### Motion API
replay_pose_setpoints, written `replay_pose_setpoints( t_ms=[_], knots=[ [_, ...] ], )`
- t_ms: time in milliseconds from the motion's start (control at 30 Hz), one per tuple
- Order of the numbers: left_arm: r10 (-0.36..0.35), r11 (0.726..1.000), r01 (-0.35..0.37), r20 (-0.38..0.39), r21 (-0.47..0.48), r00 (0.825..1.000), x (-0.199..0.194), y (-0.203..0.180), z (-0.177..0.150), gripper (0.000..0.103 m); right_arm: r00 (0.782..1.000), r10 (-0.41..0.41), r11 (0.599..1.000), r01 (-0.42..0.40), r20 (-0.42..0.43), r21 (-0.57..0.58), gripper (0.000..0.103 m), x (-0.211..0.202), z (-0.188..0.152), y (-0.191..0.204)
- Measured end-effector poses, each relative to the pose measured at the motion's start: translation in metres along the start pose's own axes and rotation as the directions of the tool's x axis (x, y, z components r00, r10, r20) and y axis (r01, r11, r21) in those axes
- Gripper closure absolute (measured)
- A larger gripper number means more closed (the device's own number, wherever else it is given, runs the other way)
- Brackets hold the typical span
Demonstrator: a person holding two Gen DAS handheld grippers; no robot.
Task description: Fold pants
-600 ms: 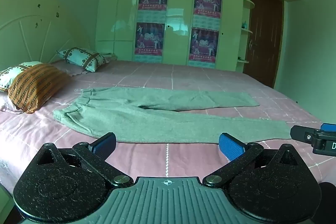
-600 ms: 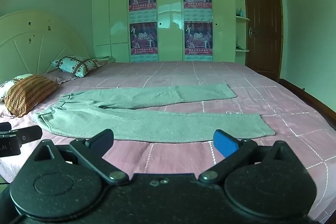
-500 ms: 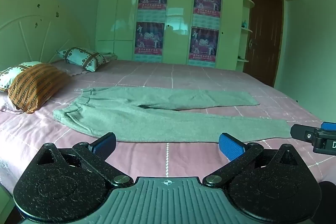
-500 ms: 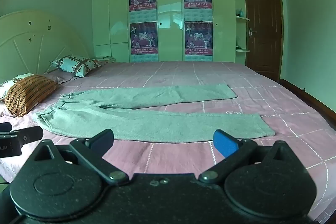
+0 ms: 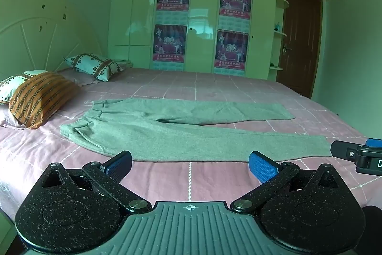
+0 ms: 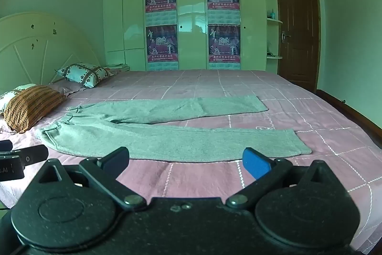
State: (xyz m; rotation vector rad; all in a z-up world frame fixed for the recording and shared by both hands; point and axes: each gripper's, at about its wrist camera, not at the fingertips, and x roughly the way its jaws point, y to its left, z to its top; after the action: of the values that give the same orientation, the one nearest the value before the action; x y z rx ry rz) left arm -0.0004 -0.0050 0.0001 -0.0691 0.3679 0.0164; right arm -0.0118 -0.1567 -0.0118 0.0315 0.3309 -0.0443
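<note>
Grey-green pants (image 5: 191,133) lie flat on the pink bed, waist at the left near the pillows, the two legs spread apart toward the right; they also show in the right wrist view (image 6: 172,133). My left gripper (image 5: 190,165) is open and empty, just short of the near leg's edge. My right gripper (image 6: 186,160) is open and empty, in front of the near leg's middle. The right gripper's tip shows at the right edge of the left wrist view (image 5: 358,154), close to the near leg's cuff.
The pink quilted bed (image 5: 214,87) fills both views. An orange striped pillow (image 5: 40,94) and patterned pillows (image 5: 95,65) lie at the left by the headboard. A wardrobe with posters (image 6: 191,23) and a brown door (image 6: 298,35) stand behind.
</note>
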Motion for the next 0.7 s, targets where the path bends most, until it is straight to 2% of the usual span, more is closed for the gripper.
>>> replay_pose_setpoints(
  t_ms=[700],
  knots=[
    [0.002, 1.0, -0.002, -0.003, 0.0, 1.0, 0.0024, 0.0051, -0.0004, 0.0, 1.0, -0.003, 1.0, 0.003, -0.001, 0.001, 0.007, 0.0024, -0.0002, 0.0023]
  ],
)
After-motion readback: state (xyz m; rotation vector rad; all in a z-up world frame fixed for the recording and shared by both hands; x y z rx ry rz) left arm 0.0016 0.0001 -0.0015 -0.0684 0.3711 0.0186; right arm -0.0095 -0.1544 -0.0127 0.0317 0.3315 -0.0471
